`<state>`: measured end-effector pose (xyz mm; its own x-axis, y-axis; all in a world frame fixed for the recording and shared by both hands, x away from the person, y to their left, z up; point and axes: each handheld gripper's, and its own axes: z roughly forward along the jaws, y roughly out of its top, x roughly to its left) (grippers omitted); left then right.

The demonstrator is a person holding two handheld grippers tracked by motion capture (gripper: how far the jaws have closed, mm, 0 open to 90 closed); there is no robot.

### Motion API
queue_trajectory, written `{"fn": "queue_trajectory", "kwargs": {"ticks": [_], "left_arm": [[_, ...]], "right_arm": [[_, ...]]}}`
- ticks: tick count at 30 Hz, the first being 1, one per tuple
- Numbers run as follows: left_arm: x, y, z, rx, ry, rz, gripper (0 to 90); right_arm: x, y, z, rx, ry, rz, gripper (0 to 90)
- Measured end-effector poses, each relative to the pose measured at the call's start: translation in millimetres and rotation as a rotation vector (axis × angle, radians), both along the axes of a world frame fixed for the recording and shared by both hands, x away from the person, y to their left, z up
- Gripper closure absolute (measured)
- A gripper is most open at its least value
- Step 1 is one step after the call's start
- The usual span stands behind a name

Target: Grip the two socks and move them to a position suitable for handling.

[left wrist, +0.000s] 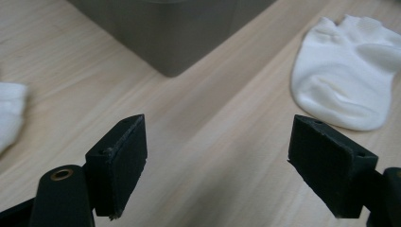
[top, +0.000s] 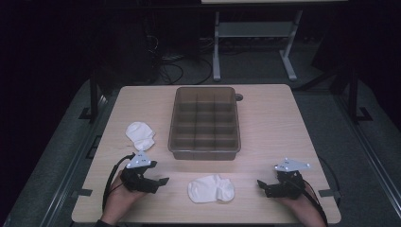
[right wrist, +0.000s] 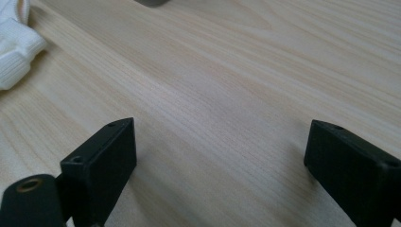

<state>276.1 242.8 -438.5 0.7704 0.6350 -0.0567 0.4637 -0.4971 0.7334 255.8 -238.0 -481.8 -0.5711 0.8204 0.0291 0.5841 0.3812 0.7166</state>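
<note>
Pale wooden tabletop carries a grey compartmented plastic tray. Left gripper and right gripper flank a flat white fabric sock, jaws apart, empty.

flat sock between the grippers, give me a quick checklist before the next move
1. Left gripper open, nothing between its jaws: ok.
2. Right gripper open, nothing between its jaws: ok.
3. Flat sock lies free on the table, apart from both grippers: ok.
4. Rolled sock is clear of the flat one, left of the bin: ok.
5. Bin compartments look empty: ok.
6. Whether the flat sock is one sock or a stacked pair: cannot tell.
</note>
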Motion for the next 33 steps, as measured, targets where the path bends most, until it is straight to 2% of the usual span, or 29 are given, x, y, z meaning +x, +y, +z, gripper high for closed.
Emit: {"fn": "queue_trajectory", "kwargs": {"ticks": [9, 14, 23, 25, 28, 33], "left_arm": [[15.8, 24.5, 5.2, 0.009, -0.021, 0.074, 20.5], [24.9, 37.5, 9.4, -0.001, -0.032, 0.114, 21.2], [38.9, 49.9, 15.2, 0.009, -0.037, 0.141, 21.7], [41.6, 52.4, 16.0, 0.000, -0.046, 0.151, 22.1], [46.3, 55.1, 17.8, 0.022, -0.048, 0.161, 22.5], [53.7, 58.2, 21.6, 0.017, -0.063, 0.176, 22.9]], "right_arm": [[0.0, 0.1, 0.0, 0.001, 0.000, 0.000, 9.7], [0.0, 0.1, 0.0, 0.001, 0.000, 0.000, 9.6], [0.0, 0.0, 0.0, 0.000, -0.001, 0.000, 9.7], [0.0, 0.1, 0.0, 0.001, 0.000, 0.000, 9.6], [0.0, 0.1, 0.0, 0.000, 0.000, 0.000, 9.6], [0.0, 0.1, 0.0, 0.001, 0.000, 0.000, 9.6]]}}
